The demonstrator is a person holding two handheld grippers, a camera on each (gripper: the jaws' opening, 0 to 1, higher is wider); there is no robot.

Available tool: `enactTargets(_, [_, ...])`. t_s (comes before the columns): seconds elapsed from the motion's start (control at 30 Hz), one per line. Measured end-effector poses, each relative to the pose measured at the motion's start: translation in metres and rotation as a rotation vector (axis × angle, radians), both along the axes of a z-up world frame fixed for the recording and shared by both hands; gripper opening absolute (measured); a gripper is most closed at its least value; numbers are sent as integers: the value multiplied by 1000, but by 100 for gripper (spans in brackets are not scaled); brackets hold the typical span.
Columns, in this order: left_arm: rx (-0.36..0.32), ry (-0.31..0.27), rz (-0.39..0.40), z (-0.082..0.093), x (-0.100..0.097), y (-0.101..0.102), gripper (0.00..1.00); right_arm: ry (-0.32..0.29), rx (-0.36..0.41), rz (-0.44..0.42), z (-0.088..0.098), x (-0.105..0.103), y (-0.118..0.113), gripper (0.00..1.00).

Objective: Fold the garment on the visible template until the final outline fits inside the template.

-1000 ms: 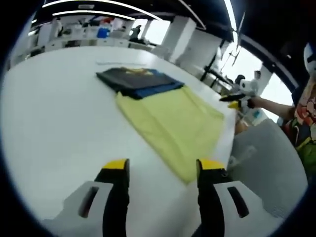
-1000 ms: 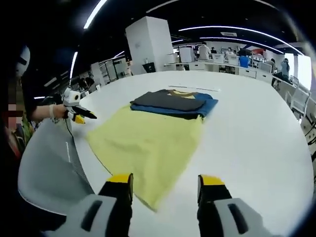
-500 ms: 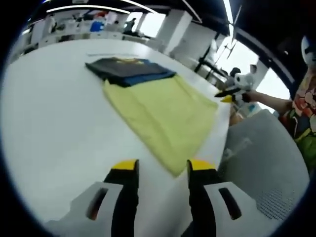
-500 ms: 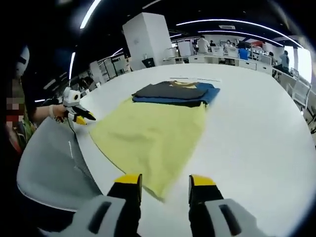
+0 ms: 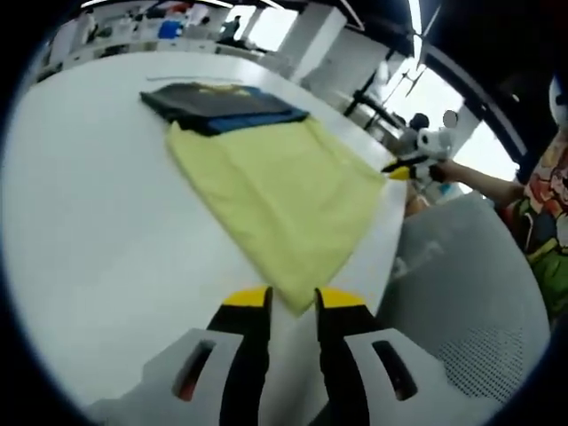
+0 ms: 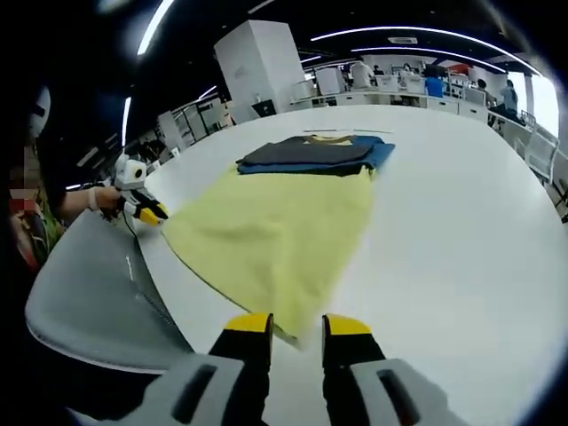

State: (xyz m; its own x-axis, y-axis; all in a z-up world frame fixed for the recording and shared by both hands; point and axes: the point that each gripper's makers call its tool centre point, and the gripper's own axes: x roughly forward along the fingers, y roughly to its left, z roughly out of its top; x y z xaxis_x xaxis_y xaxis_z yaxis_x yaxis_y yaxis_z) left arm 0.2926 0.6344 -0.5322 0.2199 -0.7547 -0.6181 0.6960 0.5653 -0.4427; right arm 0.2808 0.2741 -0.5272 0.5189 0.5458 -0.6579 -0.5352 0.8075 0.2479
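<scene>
A yellow garment [image 5: 275,186] lies flat on the white table [image 5: 98,204], seen again as the yellow garment [image 6: 275,231] in the right gripper view. My left gripper [image 5: 293,300] stands at one near corner, jaws narrowed, with the cloth's tip in the small gap between them. My right gripper [image 6: 297,324] stands likewise at the other near corner, also narrowed around the tip. Each gripper appears in the other's view at the cloth's far corner: the right gripper [image 5: 401,169] and the left gripper [image 6: 149,213]. Beyond the yellow cloth lies a folded dark grey and blue stack [image 5: 222,102], [image 6: 311,153].
A grey mesh chair [image 5: 470,293], [image 6: 89,293] stands against the table's near edge between the two grippers. A person's arm and patterned clothes [image 5: 541,195] are beside it. Desks, a white pillar [image 6: 257,71] and people stand far behind the table.
Both grippers have moved forward and down to the yellow garment's near corners, and both pairs of jaws have narrowed from wide open to a small gap around the corner tips.
</scene>
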Motion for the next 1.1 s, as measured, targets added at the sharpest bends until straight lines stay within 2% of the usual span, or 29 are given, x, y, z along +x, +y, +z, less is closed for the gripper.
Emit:
enactTargets(0.23, [-1,39,16,-3,0,2,10,8,25,-40,-2,6,-4,16])
enactTargets(0.47, [4,54,23,-6,1,1,5,29,23,-18,-10,2,5,13])
enactTargets(0.63, [2,74,28,-8,-1,0,1,30,11,-13,-11,-3,14,0])
enactTargets(0.93, [-7,86,8,-2,-4,7,0,51,43,-30,0,-10,17,0])
enactTargets(1.1, [13,98,-33,-2,-13,9,0,78,50,1,0,-21,19,0])
